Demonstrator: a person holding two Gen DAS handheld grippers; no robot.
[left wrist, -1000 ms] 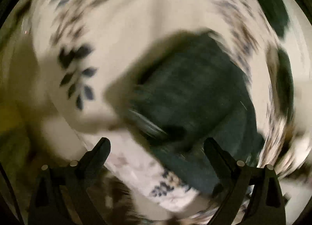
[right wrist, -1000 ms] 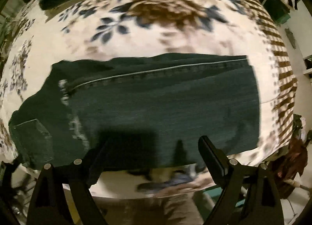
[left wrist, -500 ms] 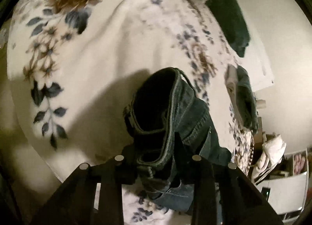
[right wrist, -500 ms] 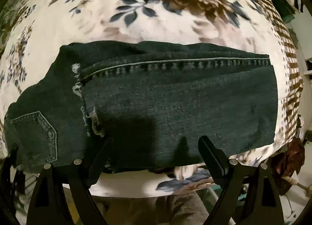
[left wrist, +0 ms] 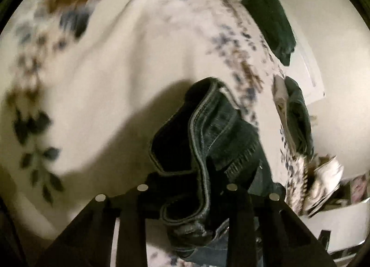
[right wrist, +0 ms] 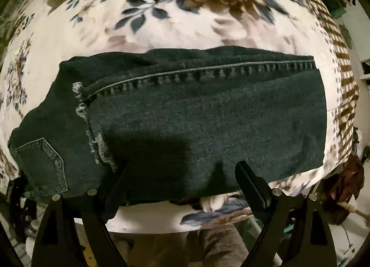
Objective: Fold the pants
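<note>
A floral blanket (right wrist: 185, 24), cream with brown blooms and blue-grey leaves, covers the bed and fills most of both views. On it, the dark denim pants (right wrist: 196, 116) lie flat across the middle of the right wrist view, from nine o'clock to three o'clock, with a pale stitched side seam (right wrist: 208, 70) running along their upper part. A back pocket (right wrist: 41, 165) shows at eight o'clock, and a frayed pale edge (right wrist: 92, 133) runs beside it.

In the left wrist view a bunched end of the pants (left wrist: 208, 142) rises from six o'clock toward the centre, its thick stitched edge curling open. Another dark folded garment (left wrist: 270, 19) lies at one o'clock on the blanket.

The left hand-held gripper (left wrist: 185, 200) is pressed together, pinching that bunched denim between its fingers. The right hand-held gripper (right wrist: 180, 174) is spread wide at six o'clock, its fingers over the near edge of the pants, gripping nothing.
</note>
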